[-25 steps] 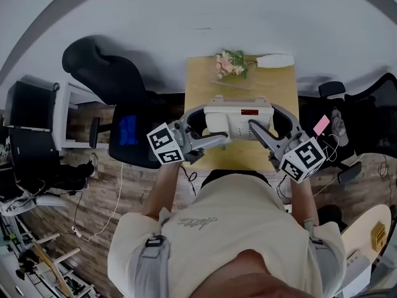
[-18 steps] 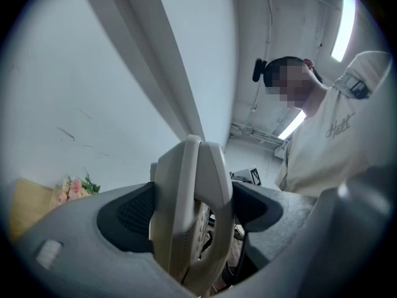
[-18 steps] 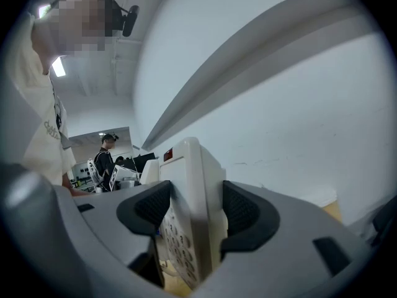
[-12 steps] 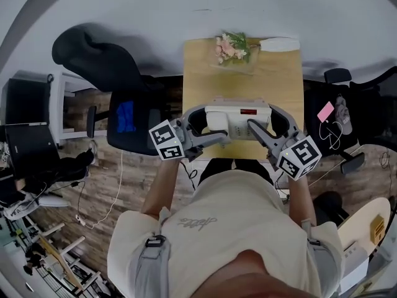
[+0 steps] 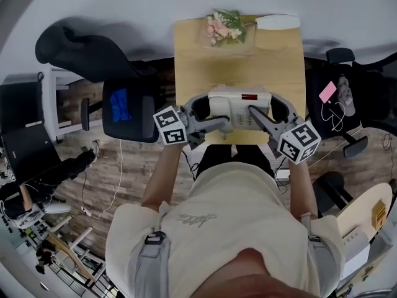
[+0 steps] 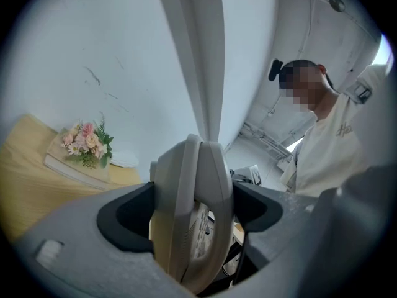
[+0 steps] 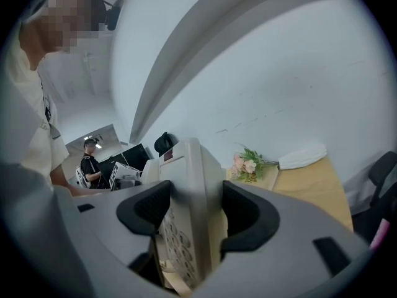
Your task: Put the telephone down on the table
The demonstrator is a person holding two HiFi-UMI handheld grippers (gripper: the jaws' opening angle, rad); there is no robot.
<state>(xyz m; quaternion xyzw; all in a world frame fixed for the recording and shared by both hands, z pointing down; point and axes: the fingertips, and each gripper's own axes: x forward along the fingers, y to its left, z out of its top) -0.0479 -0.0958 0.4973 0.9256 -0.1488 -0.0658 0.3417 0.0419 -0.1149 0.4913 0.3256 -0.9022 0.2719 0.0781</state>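
Observation:
A cream desk telephone (image 5: pixel 239 103) with a small red display is held level between my two grippers, over the near half of the yellow wooden table (image 5: pixel 276 61). My left gripper (image 5: pixel 214 121) is shut on its left end and my right gripper (image 5: pixel 255 114) on its right end. In the left gripper view the telephone (image 6: pixel 186 172) stands edge-on, clamped between the dark pads of the left gripper (image 6: pixel 191 213). The right gripper view shows the telephone's keypad side (image 7: pixel 189 191), squeezed by the right gripper (image 7: pixel 193 219). Whether the telephone touches the table is hidden.
A bunch of pink flowers (image 5: pixel 220 27) lies on a book at the table's far edge, beside a white object (image 5: pixel 277 22). A black office chair (image 5: pixel 124 101) stands left of the table. Another chair with a pink item (image 5: pixel 327 92) and cables stands right.
The table and flowers have slid up in the head view. Both grippers still clamp the telephone and have shifted slightly up with it, nearer the table's front edge.

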